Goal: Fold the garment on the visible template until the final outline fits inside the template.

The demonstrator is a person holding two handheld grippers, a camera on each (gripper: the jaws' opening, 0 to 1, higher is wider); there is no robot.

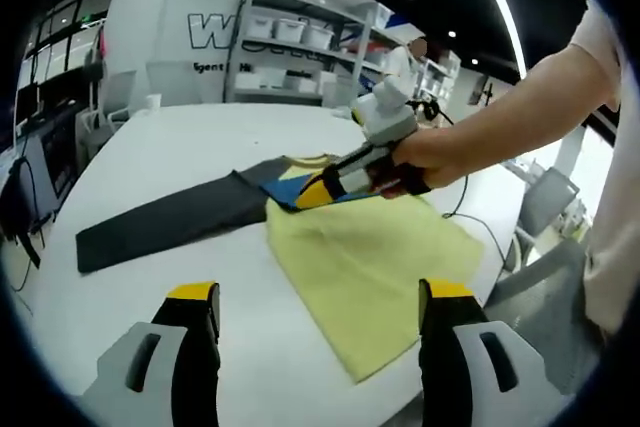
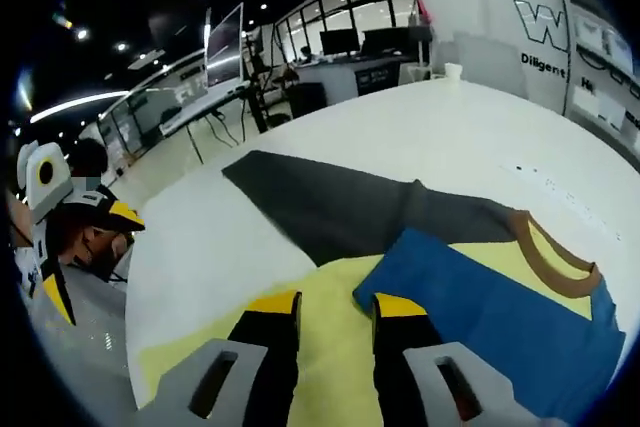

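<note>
1. The white table (image 1: pixel 190 137) serves as the landmark; the yellow garment (image 1: pixel 370 257) lies flat on it, toward the edge nearest the person.
2. A dark grey template (image 1: pixel 170 217) lies on the table beside the garment, its near end running under the garment's collar end.
3. In the left gripper view, the left gripper (image 1: pixel 318 322) hangs over the table just short of the garment's near corner, jaws spread wide with nothing between them.
4. In the same view, the right gripper (image 1: pixel 318 190), held in a hand (image 1: pixel 425 162), reaches in from the far side of the garment; its yellow-tipped jaws sit at a blue fold on the garment's collar end, by the template.
5. In the right gripper view, the right gripper (image 2: pixel 335 309) shows its jaws drawn near together over the garment (image 2: pixel 330 367), with a narrow gap at the edge of the blue panel (image 2: pixel 480 297). Whether cloth is pinched cannot be told.
6. The brown collar band (image 2: pixel 545 257) lies beyond the blue panel, next to the template (image 2: pixel 340 202).
7. Shelving with white bins (image 1: pixel 300 32) stands beyond the table.
</note>
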